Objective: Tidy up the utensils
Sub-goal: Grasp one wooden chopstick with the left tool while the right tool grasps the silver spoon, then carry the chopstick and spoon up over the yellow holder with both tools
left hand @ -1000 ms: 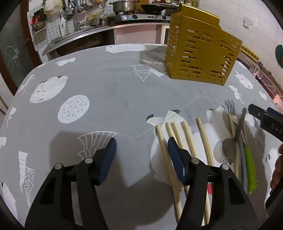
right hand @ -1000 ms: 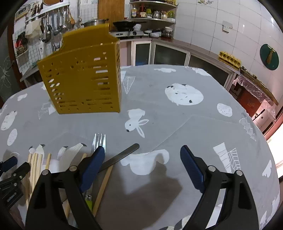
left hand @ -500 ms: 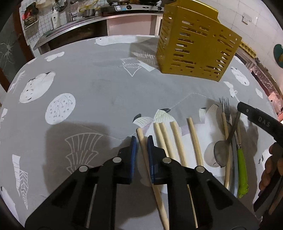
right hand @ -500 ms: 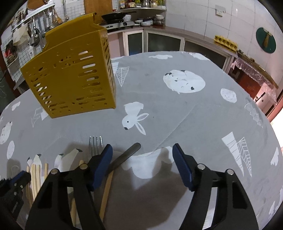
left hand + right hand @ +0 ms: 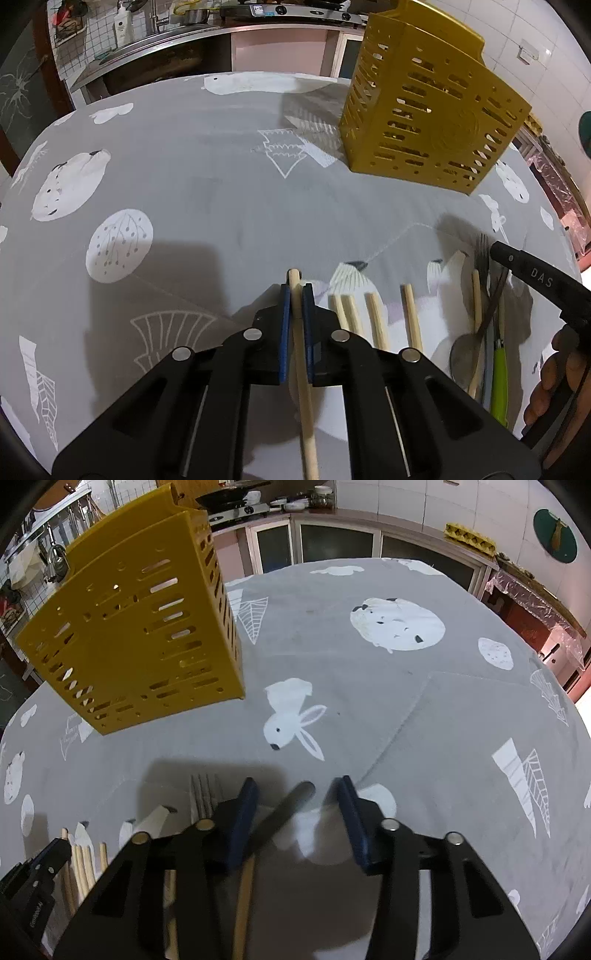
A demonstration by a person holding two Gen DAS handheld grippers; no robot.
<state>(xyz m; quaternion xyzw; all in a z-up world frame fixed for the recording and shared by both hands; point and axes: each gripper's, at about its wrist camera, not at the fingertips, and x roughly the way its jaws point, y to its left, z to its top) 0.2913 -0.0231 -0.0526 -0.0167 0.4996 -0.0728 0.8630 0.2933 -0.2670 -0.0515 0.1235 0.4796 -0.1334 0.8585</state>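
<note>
On the grey tablecloth (image 5: 229,192) printed with white animals and leaves, the left gripper (image 5: 294,295) has its blue pads pinched tight on a wooden chopstick (image 5: 301,354), whose tip pokes out just past the fingertips. Just to its right four more chopsticks (image 5: 376,321) lie side by side, and further right a fork (image 5: 482,251), a spoon (image 5: 461,356) and a green-handled utensil (image 5: 499,380) lie bunched together. The right gripper (image 5: 297,797) has just been closing; its jaws stand at a middling gap either side of a dark metal handle (image 5: 286,814), the left pad close against it and the right pad apart from it. The yellow slotted utensil holder (image 5: 140,638) stands upright on the cloth, well beyond the cutlery, with no utensils visible in it
</note>
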